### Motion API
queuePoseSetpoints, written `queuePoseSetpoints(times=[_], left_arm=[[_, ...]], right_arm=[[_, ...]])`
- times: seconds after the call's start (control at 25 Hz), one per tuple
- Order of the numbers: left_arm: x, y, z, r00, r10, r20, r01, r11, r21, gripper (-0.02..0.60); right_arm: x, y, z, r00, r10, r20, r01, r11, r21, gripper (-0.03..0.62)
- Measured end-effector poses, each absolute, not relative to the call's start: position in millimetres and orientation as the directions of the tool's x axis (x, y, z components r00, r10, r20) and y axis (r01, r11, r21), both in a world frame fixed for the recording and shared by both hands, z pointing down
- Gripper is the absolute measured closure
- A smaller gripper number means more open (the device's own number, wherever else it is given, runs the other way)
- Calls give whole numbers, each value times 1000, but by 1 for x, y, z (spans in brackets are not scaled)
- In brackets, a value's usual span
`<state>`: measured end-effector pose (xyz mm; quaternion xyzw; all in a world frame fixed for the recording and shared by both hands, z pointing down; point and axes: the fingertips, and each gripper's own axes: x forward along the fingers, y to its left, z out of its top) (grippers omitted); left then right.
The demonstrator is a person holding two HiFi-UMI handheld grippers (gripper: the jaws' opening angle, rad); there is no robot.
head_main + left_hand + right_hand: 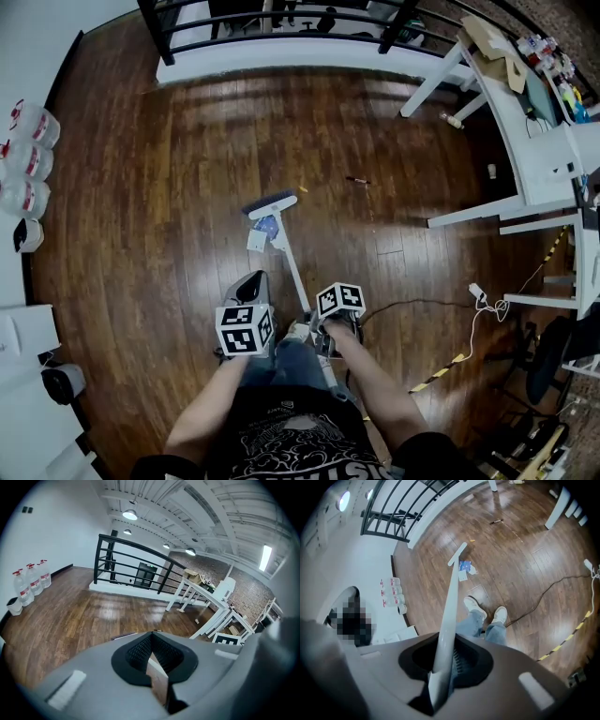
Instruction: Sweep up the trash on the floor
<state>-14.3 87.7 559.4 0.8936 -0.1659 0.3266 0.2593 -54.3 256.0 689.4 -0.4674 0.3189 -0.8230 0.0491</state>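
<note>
My right gripper is shut on the white handle of a broom. Its head rests on the wood floor ahead of me. Right behind the head lie a blue-and-white scrap of paper and a white scrap. Farther out are a small orange bit and a dark stick-like piece. My left gripper is shut on a thin flat handle, apparently of the grey dustpan held low by my left leg.
Large water bottles line the left wall. A black railing closes the far side. White tables stand at the right, with a cable, yellow-black tape and a chair near them. My shoes are below.
</note>
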Motion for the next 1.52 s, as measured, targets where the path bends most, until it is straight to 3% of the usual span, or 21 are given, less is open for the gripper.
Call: queuePoseSetpoints(times=[0.64,1.04,1.52], left_arm=[[107,79,533,799,93,594,-201,-890,410,577],[166,84,537,788,159,595,-121,-907,403,577],[277,109,559,729,206,652,-72,-925,373,577]], right_arm=[[62,174,645,-247,-661,709,123,-747,-653,526],[145,177,649,-103,-704,703,241,-703,-669,525],[255,204,686,-87,-712,697,369,-673,-641,524]])
